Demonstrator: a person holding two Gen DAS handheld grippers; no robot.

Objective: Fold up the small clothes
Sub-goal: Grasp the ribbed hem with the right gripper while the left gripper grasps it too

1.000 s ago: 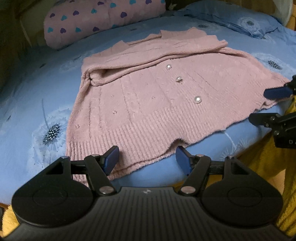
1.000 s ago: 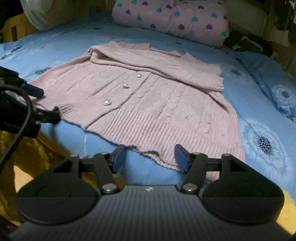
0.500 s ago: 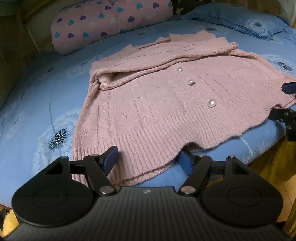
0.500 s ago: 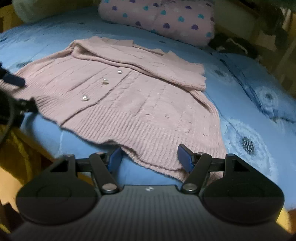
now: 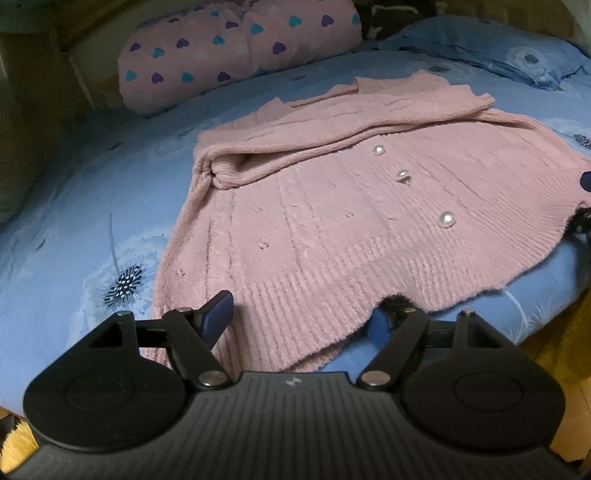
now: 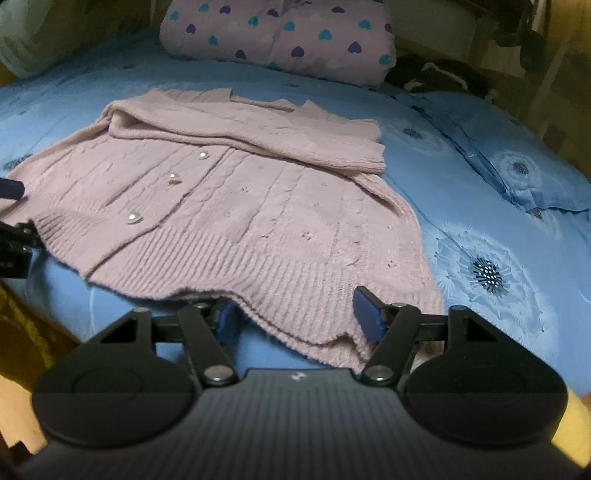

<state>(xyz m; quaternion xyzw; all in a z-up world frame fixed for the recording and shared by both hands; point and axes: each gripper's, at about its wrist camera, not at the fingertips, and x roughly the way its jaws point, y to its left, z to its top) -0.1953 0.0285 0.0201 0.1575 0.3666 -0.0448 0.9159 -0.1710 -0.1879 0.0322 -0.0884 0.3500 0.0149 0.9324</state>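
- the pink cardigan (image 5: 332, 229) lies flat on the blue bedsheet (image 5: 92, 229), buttons up, sleeves folded across the chest; its ribbed hem is the edge nearest both tools.
- the left gripper (image 5: 301, 317) is unclenched and opening, holding nothing. the hem corner lies between its fingers: one pad rests over the knit, the other looks tucked under the edge, though the shadow there makes that hard to be sure of.
- the right gripper (image 6: 295, 314) is closing with the other hem corner between its fingers (image 6: 367, 314); the pads do not yet press the cloth, so nothing is gripped.
- the step looks like pinching both hem corners to fold the bottom up toward the collar.
- to do it well, get each lower finger fully under both knit layers before clamping, and avoid catching the sheet.
- match the two grips, so the hem lifts level.
- the soft knit will likely sag between the grippers; keep it lightly taut.
- the heart pillow (image 6: 280, 33) sits well beyond the collar, out of the way.
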